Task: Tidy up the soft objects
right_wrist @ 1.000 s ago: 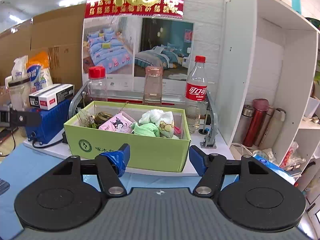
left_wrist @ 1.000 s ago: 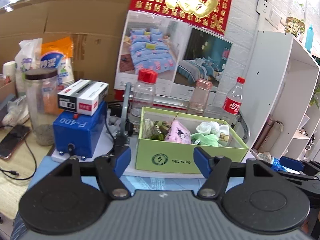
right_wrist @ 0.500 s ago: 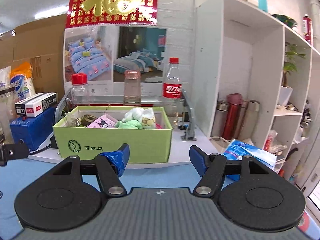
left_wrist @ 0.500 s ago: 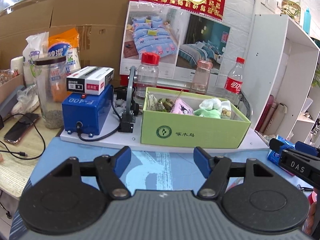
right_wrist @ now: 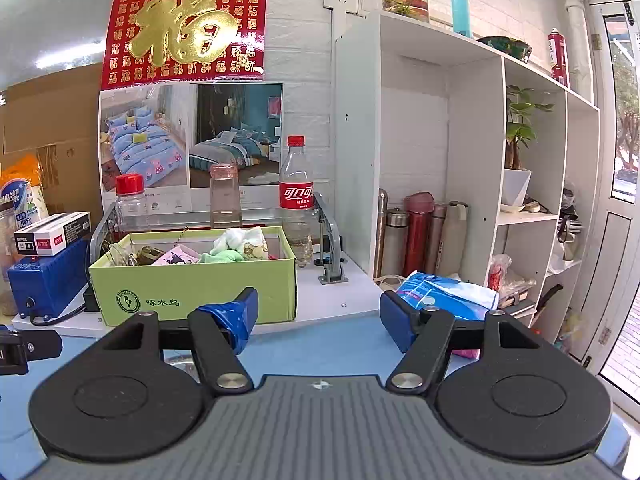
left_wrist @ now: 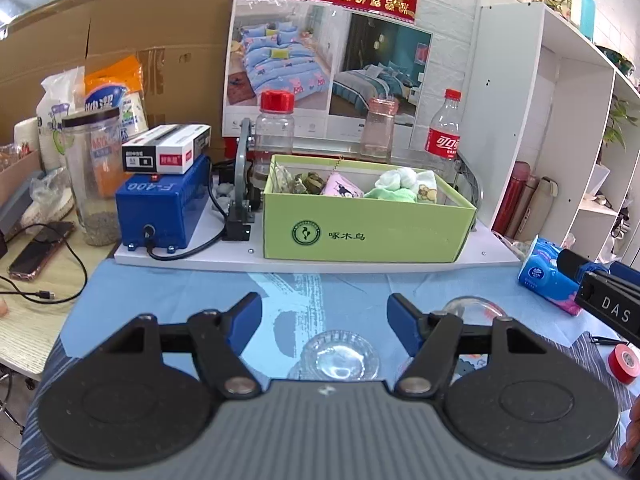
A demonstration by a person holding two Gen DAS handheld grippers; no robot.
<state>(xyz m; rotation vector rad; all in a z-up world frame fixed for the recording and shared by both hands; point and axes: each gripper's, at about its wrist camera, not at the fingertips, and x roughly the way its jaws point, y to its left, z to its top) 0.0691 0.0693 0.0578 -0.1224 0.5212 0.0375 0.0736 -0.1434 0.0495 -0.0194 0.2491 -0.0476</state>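
The soft things, a white-and-green bundle of cloth (left_wrist: pixel 394 186) and a pink pouch (left_wrist: pixel 342 190), lie bunched in the green box (left_wrist: pixel 360 228), which stands on a white board at the back of the counter (left_wrist: pixel 344 292) with its blue cover. Beside the box sit a blue machine (left_wrist: pixel 160 210) on one side and a blue tissue pack (left_wrist: pixel 546 276) on the other, and a small glass dish (left_wrist: pixel 340 360) lies on the cover just ahead of the left tongs (left_wrist: pixel 324 320). Both sets of tongs are released and empty: the left ones gape over the bare cover, and the right tongs (right_wrist: pixel 318 316) likewise grip nothing. Compared with a second ago, both views have drawn back from the box, which now looks smaller and farther off, and the right view has swung toward the shelf unit (right_wrist: pixel 472 184). With everything soft apparently in the box and both hands retreating empty, the sorting looks close to finished.
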